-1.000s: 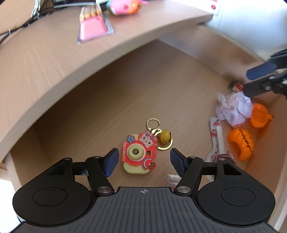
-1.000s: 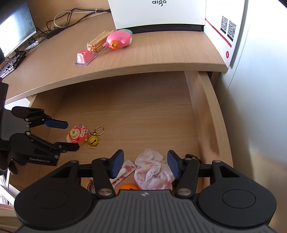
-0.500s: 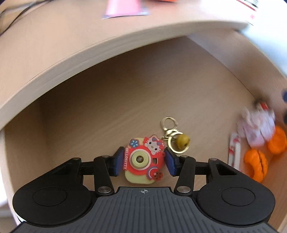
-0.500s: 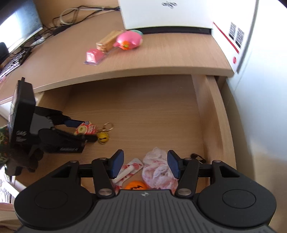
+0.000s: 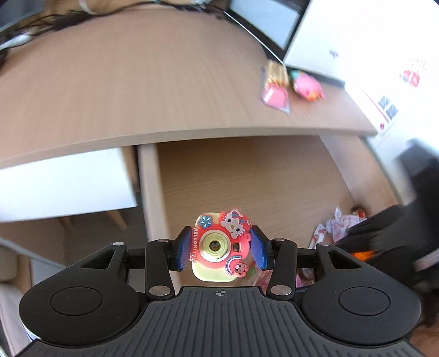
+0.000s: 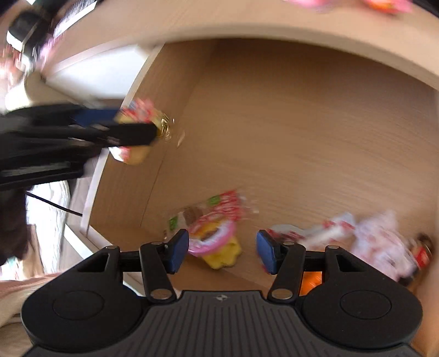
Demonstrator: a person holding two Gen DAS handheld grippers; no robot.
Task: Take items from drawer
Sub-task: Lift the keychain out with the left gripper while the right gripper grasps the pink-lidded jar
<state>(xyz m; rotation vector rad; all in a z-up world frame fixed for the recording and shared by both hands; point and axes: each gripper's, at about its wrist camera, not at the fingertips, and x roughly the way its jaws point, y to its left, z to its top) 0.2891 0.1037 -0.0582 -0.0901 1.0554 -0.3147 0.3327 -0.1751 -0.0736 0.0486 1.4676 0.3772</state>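
A light wooden desk (image 5: 142, 82) with a curved front edge fills the room's view, daylight washing its right end. At its far right corner stands a white box (image 5: 365, 46), dark cables (image 5: 41, 24) trailing along the back edge. White panels (image 5: 63, 186) sit under the desk's left side

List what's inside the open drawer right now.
Drawer holds a snack packet, crumpled pink-white wrapper, something orange mostly hidden by the right gripper. Rest is blurred or covered.
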